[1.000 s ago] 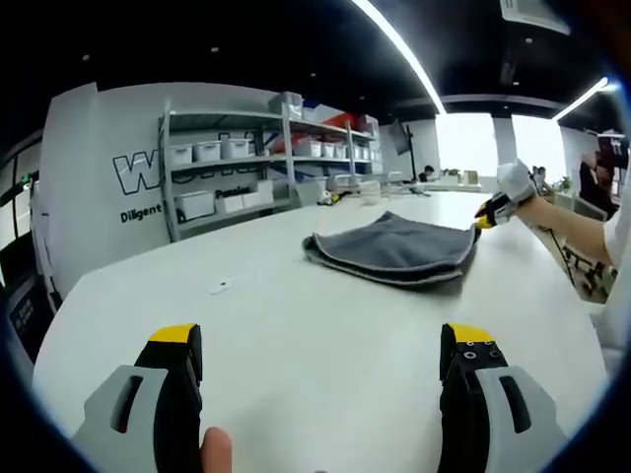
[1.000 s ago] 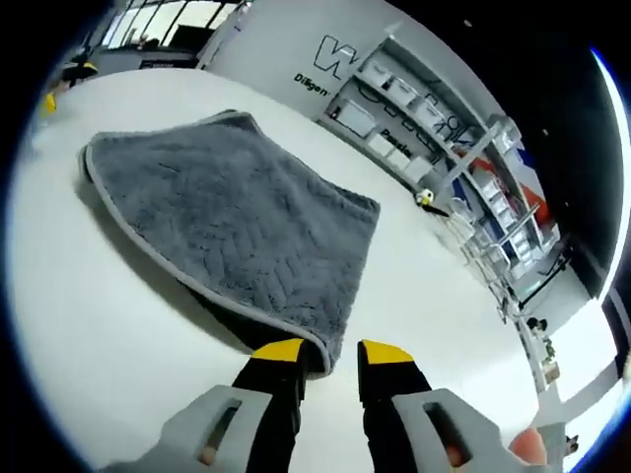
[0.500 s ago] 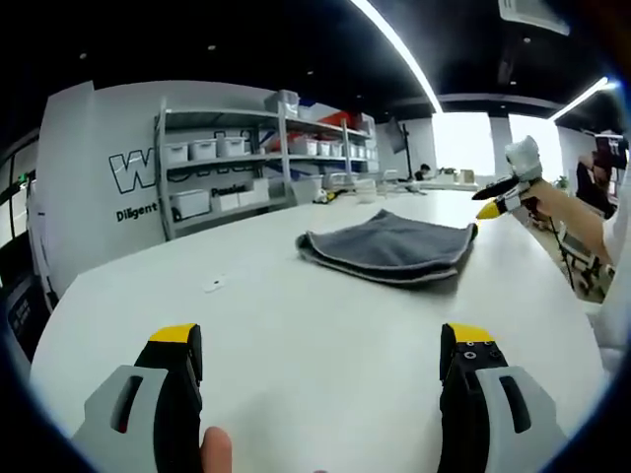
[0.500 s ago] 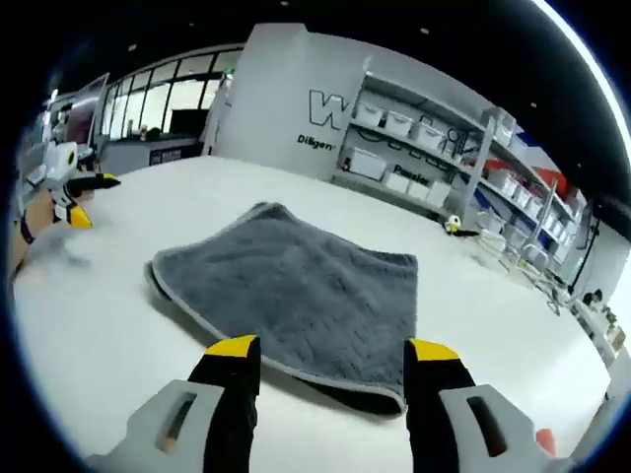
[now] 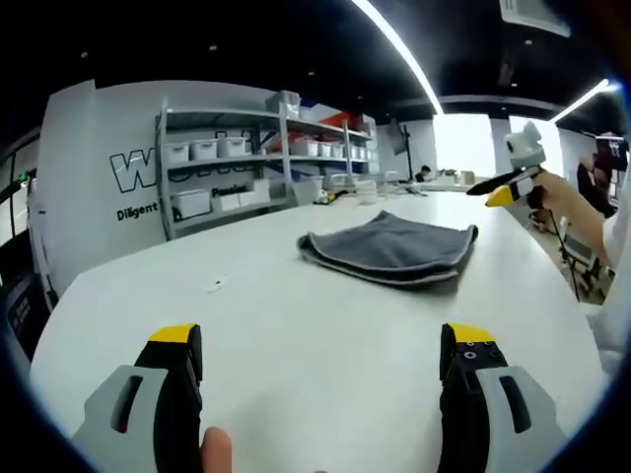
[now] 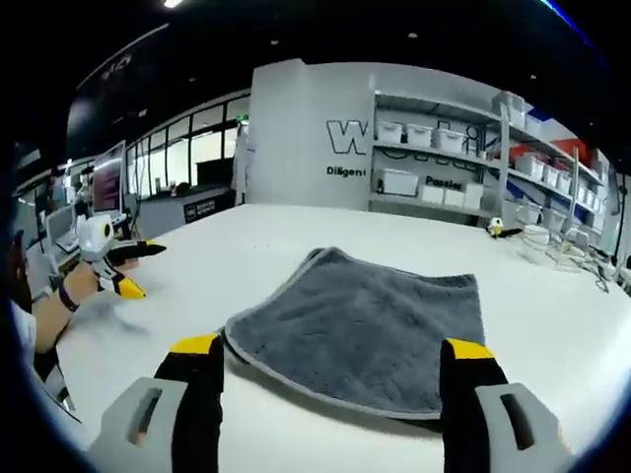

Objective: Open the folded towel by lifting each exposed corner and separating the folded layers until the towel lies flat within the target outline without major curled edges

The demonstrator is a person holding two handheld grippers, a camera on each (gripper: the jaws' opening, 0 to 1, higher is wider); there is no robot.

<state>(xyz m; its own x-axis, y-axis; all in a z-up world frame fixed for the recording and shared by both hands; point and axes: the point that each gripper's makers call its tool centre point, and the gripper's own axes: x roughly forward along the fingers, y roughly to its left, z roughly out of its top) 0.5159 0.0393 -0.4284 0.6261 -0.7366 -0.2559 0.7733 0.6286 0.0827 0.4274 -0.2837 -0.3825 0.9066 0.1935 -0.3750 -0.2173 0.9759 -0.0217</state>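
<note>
The folded grey terry towel with pale stitched edging [image 5: 389, 249] lies on the white tabletop [image 5: 296, 325], well ahead of the left gripper [image 5: 320, 360]. In the right gripper view the same towel [image 6: 365, 330] lies just beyond the right gripper [image 6: 330, 370], with its near hem between the two jaw tips as seen by the camera. No contact between jaws and cloth is visible.

Left gripper: the black jaws with yellow tips stand wide apart over bare tabletop and hold nothing. A fingertip [image 5: 215, 451] shows at the bottom edge beside the left jaw. In the right gripper view the left gripper [image 6: 126, 268] appears at the left, held by a hand [image 6: 84, 278], jaws spread, well apart from the towel.

Right gripper: the jaws stand wide apart and hold nothing. In the left gripper view the right gripper [image 5: 503, 189] appears at the right, raised above the table past the towel's far right corner, jaws spread.

Towel condition: folded, upper layer resting on lower layers, edges stacked at the near side.

Background: metal shelving with white storage bins [image 5: 232, 163] stands along a white wall with dark lettering [image 6: 370, 148].
</note>
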